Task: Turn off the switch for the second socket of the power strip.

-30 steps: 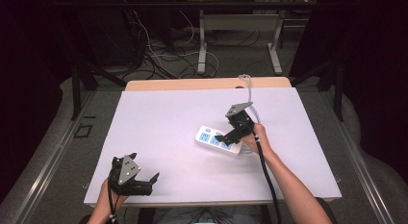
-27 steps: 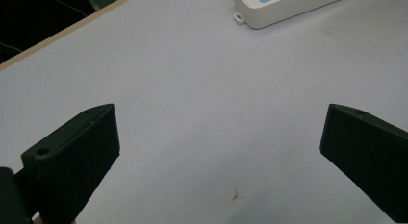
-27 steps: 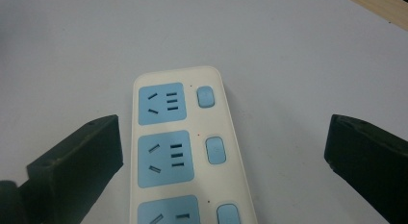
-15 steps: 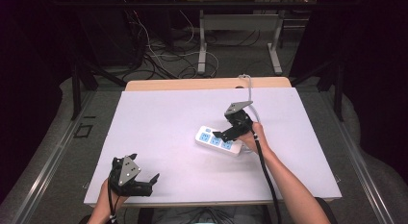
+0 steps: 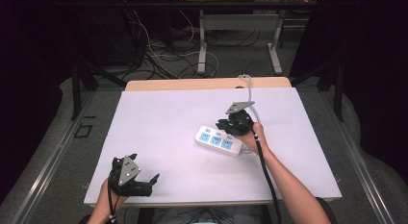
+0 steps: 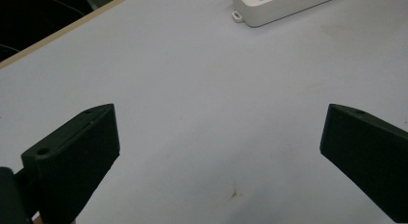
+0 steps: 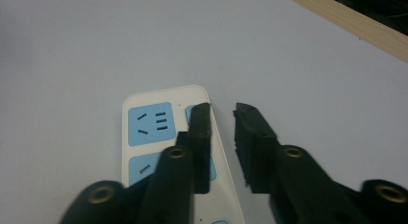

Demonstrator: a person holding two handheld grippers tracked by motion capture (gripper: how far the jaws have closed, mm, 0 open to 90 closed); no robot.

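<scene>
Your right gripper [image 5: 230,125] sits over the white power strip [image 5: 219,140], which lies flat near the middle of the tabletop [image 5: 163,113], angled with its far end toward the left. In the right gripper view the jaws stand nearly together with a narrow gap between them and nothing in it; one jaw is over the strip's top face beside the blue sockets [image 7: 149,123], the other just past its long edge. If you mean to grip the strip, that gap looks too narrow to take its body: widen the jaws first, then straddle the long edges squarely so both pads [image 7: 201,119] bear on the side walls rather than on the socket face. Come down level, and close slowly so the strip does not skate on the smooth sheet. Your left gripper [image 5: 139,185] rests near the front left edge, jaws spread wide and holding nothing, well apart from the strip; keep it there, or bring it in to steady the far end.
</scene>
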